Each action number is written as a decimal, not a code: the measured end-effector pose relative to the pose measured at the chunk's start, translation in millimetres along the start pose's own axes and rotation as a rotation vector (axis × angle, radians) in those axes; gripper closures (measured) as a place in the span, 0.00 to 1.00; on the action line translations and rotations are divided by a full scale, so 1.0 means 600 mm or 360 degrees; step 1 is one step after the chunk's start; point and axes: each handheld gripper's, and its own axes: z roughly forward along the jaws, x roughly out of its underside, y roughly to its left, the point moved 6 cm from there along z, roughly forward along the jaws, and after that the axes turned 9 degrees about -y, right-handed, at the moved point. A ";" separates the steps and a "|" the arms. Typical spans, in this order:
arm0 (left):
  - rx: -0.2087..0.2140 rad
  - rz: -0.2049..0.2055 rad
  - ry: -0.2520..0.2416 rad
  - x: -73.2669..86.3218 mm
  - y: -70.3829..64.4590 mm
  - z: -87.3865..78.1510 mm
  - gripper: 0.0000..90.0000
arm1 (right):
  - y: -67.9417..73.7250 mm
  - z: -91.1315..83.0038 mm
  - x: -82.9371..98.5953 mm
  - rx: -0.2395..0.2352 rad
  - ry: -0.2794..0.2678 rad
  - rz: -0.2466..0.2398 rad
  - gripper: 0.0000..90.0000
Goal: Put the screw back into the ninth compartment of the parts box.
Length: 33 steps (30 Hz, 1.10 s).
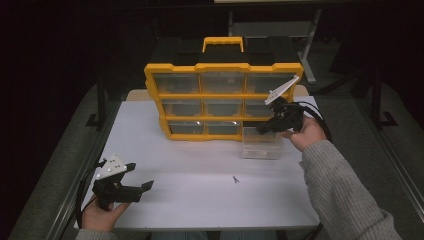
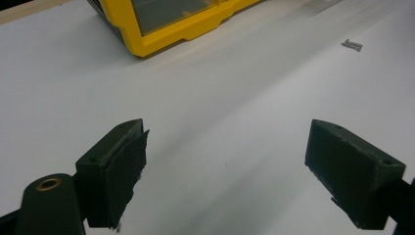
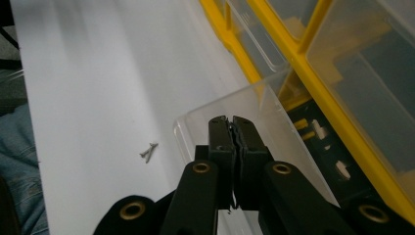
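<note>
The right gripper (image 3: 233, 122) is clamping the pulled-out clear drawer's (image 1: 261, 146) wall beside the yellow organizer (image 1: 223, 100); the left gripper (image 2: 227, 166) is hanging open.

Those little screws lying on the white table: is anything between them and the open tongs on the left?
Nothing visible. The left tongs are held open near the table's front left, and the screws lie to their right with bare white tabletop between. The yellow organizer and clear drawer sit farther back.
</note>
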 end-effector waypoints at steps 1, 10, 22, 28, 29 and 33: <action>0.0000 0.0000 0.0000 0.000 0.000 0.000 0.17 | -0.002 0.002 0.003 0.0006 0.0006 0.0002 0.96; 0.0002 0.0000 0.0009 0.001 0.000 0.000 0.17 | -0.013 0.028 0.035 0.0034 0.0055 0.0023 0.96; 0.0002 -0.0006 0.0004 0.001 0.000 0.000 0.17 | -0.017 0.032 0.037 0.0061 0.0039 0.0044 0.89; 0.0003 0.0004 0.0008 0.000 0.001 -0.001 0.17 | 0.001 0.020 0.022 0.0042 -0.0017 0.0068 0.86; 0.0003 0.0004 0.0008 0.000 0.001 -0.001 0.17 | 0.006 0.017 0.019 0.0042 -0.0026 0.0059 0.85; 0.0003 0.0005 0.0006 0.000 0.000 -0.001 0.17 | 0.031 0.011 0.011 0.0008 -0.0049 0.0056 0.80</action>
